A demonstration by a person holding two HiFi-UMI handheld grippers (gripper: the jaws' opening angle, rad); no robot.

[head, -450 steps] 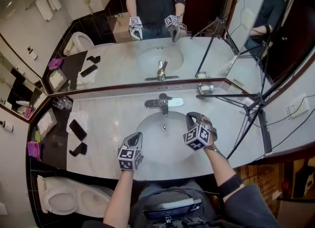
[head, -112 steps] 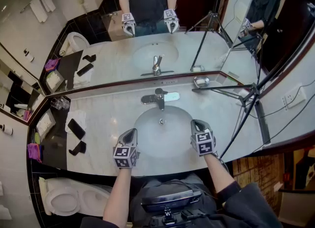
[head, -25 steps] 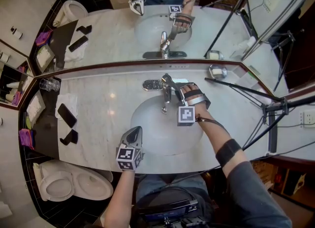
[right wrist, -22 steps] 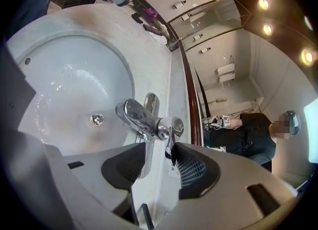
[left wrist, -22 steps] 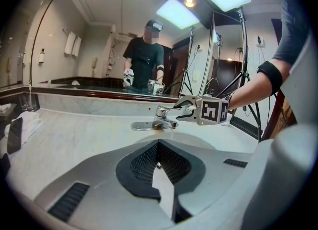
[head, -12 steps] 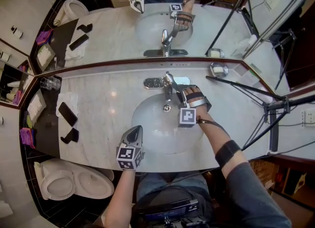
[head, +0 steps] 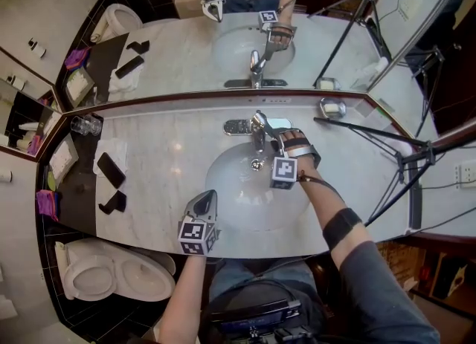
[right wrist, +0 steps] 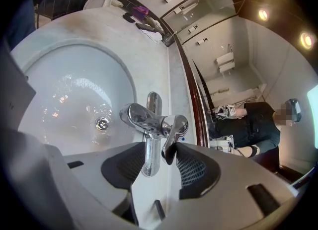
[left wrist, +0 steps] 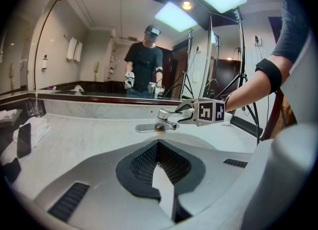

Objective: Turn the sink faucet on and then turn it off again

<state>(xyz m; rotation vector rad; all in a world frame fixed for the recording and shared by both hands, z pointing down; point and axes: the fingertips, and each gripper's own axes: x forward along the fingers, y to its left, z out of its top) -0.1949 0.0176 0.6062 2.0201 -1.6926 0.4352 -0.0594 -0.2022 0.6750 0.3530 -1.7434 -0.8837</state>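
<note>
The chrome faucet [head: 257, 133] stands behind the oval basin [head: 227, 198]. My right gripper [head: 272, 136] reaches it from the right. In the right gripper view its jaws [right wrist: 161, 158] stand apart around the lever handle [right wrist: 172, 133]. The lever's tip lies against the right pad, with a gap to the left pad. The spout [right wrist: 134, 115] points over the drain [right wrist: 103, 122], where the basin glistens wet; I see no clear stream. My left gripper [head: 204, 201] hovers shut and empty over the basin's near-left rim. From it [left wrist: 160, 167] I see the faucet [left wrist: 163, 121] and the right gripper [left wrist: 185, 116].
Two dark phones [head: 111, 169] lie on a white towel at the counter's left, with glasses [head: 88, 124] behind them. A metal soap dish [head: 332, 108] and a black tripod [head: 372, 138] are at the right. The mirror [head: 178, 53] backs the counter. A toilet [head: 111, 272] stands at lower left.
The right gripper has stayed at the faucet lever and rolled slightly. The left gripper has kept its place. The head view has shifted a little.
</note>
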